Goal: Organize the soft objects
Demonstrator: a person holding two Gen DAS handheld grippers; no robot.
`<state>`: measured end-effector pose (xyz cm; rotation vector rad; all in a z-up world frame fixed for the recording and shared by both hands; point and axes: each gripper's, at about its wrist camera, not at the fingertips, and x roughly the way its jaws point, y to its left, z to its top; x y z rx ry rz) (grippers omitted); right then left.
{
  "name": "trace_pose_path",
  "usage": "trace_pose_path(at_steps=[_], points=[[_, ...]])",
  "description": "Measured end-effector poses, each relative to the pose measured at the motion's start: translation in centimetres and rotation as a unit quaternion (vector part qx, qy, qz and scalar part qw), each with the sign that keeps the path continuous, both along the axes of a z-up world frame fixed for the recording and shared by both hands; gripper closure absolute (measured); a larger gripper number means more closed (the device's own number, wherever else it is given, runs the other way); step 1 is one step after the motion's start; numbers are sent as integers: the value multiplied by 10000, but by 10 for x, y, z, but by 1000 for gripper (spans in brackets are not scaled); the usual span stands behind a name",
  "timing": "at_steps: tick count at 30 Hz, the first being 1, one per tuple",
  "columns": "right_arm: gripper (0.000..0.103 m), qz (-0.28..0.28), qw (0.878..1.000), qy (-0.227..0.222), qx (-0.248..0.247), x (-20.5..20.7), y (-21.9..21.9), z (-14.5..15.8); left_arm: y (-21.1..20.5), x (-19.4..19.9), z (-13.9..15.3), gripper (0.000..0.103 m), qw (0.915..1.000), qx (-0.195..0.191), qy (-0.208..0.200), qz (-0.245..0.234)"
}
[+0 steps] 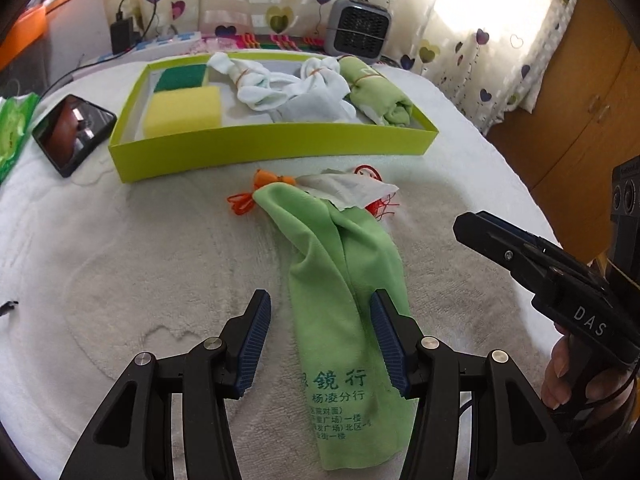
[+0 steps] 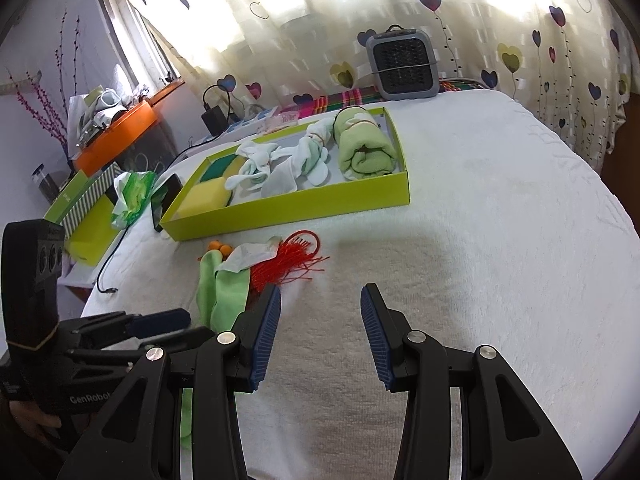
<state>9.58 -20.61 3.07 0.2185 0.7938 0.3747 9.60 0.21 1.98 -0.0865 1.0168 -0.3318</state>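
— Green cloth [image 1: 344, 312] lies nearest, on the white towelled table [image 1: 140, 264], with the left gripper [image 1: 320, 336] spread astride it.
— And the right gripper [image 2: 320, 336]?
— Spread too, empty, angled down over bare towel.
— Beyond?
— Lime tray [image 1: 264, 144] of sponges and rolled cloths, before heart-print curtains [image 2: 280, 32].

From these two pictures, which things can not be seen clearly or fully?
- Left wrist view: green cloth, near end hidden under the left claw.
- Left wrist view: orange ornament, mostly hidden by the cloth.
- Right wrist view: phone, edge-on, screen unreadable.
- Both views: green sponge, partly hidden behind the yellow sponge.
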Motion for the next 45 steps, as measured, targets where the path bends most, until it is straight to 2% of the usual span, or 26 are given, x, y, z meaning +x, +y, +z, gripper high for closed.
trace_pose_path(at_steps=[2,7,12,14,19,21,25,30,38,42,44,45], points=[[60,0,10000,4,13,-1,-1,-1,-3,0,0,52,10000,53,0,-16],[60,-1,10000,25,21,-1,-2,-2,-13,-3,-2,52,9989,469,-52,-69],[60,17,10000,35,17,-3,-3,-2,-11,-6,-2,52,9988,475,-78,-51],[60,23,10000,42,9,-3,-3,-3,-9,-8,-2,58,9987,502,-86,-3],[60,40,10000,59,2,-4,-4,-4,-1,-12,-2,81,9982,585,-137,94],[60,35,10000,63,4,-5,-4,-4,4,-13,-2,87,9984,532,-143,140],[60,31,10000,64,2,-5,-3,-4,10,-15,-1,94,9987,441,-175,212],[60,38,10000,58,-19,-6,-3,-3,20,-19,4,97,9985,329,-308,327],[60,85,9999,52,-69,-5,1,-2,48,-25,25,97,9957,123,-634,668],[60,121,9999,29,-95,-3,7,0,51,-19,20,96,9973,-189,-474,528],[60,138,9998,13,-111,-4,9,1,47,-17,14,86,9978,-412,-304,414],[60,145,9998,11,-125,-4,10,2,45,-17,12,73,9979,-450,-268,373]])
